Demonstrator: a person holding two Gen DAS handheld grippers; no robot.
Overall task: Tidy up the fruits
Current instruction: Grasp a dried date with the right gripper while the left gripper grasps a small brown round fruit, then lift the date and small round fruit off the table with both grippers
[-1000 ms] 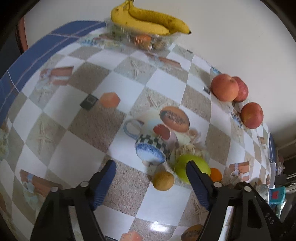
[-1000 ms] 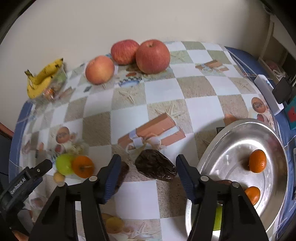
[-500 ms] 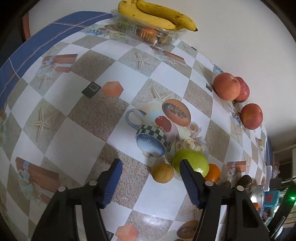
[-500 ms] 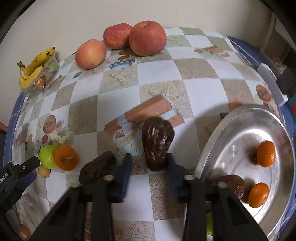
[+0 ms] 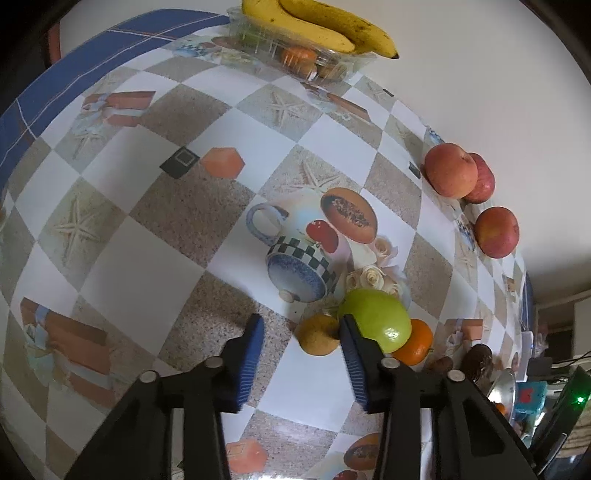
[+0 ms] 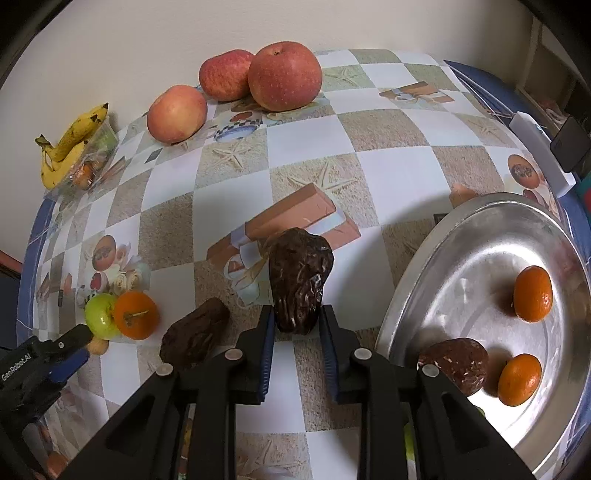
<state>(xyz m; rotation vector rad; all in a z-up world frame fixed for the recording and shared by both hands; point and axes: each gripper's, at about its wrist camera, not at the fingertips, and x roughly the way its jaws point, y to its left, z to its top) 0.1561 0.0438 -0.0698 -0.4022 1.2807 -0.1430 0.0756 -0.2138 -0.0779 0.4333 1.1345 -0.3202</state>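
Glossy oilcloth (image 5: 140,266) printed with white and sandy checks, starfish, gift boxes and teacups covers the table, which meets a plain cream wall (image 5: 480,74). Far ahead and left of the left claw (image 5: 301,332), two speckled bananas (image 5: 317,26) lie across a clear plastic tray (image 5: 314,66). That claw's blue ribbed jaws are closing around a small, round, dull-yellow fruit (image 5: 318,334); the right pad touches it, the left pad stands clear. Just right of it, a smooth green apple (image 5: 376,319) touches a mandarin (image 5: 415,341). Three matt red apples (image 6: 284,75) sit by the wall, well ahead of both claws. To the left of the right claw (image 6: 297,321) lies a wrinkled dark-brown date-like fruit (image 6: 194,334); the claw itself is clamped on another, bigger and glossier date-like piece (image 6: 297,277), which stands tilted on the cloth. To its right, a shiny oval metal platter (image 6: 417,288) holds two mandarins (image 6: 532,293) and one more wrinkled brown fruit (image 6: 458,362).
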